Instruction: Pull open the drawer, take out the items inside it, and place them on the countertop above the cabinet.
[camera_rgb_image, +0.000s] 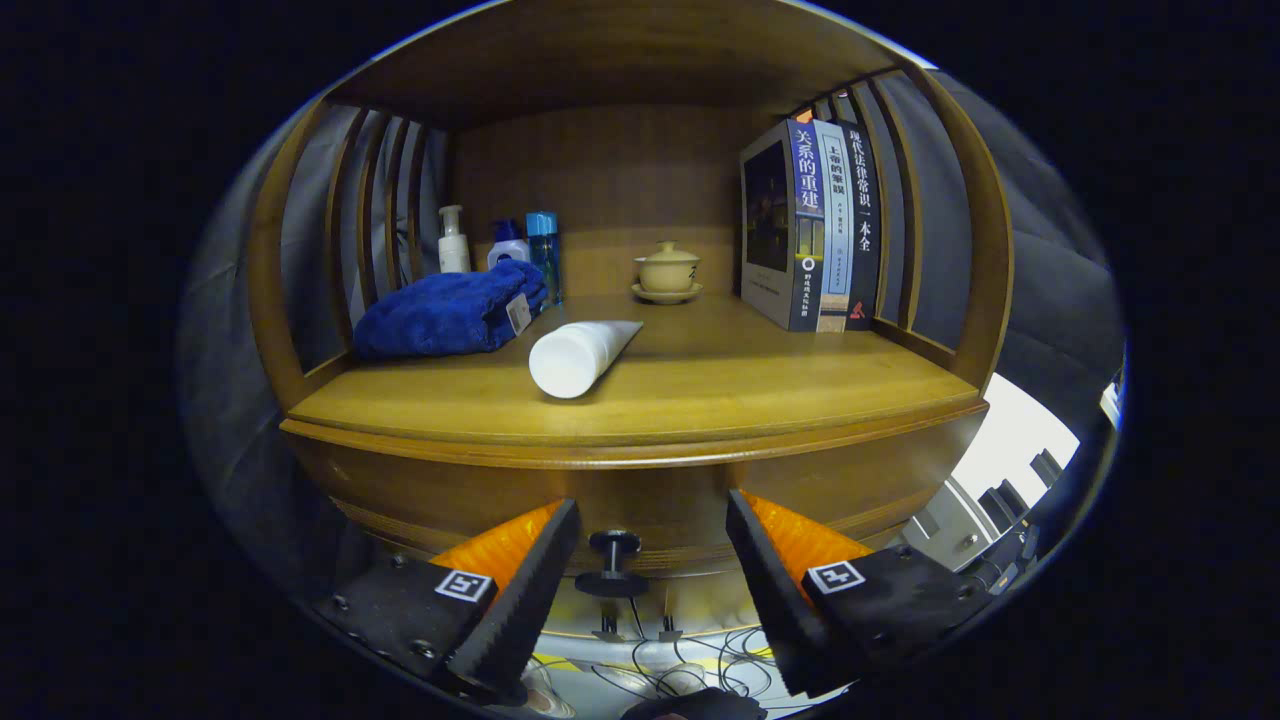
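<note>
The wooden cabinet's drawer front (660, 505) runs just under the countertop's lip, and its dark round knob (612, 548) stands out from it. My gripper (652, 506) is open, with one finger on each side of the knob and neither touching it. The knob sits closer to the left finger. On the countertop (760, 385) above, a white tube (578, 355) lies on its side with its cap toward me. I cannot see inside the drawer.
A folded blue towel (445, 312) lies at the countertop's left, with three bottles (510, 245) behind it. A lidded tea cup on a saucer (667, 271) stands at the back, and upright books (810, 225) at the right. Slatted wooden sides enclose the shelf. Cables (650, 660) lie on the floor below.
</note>
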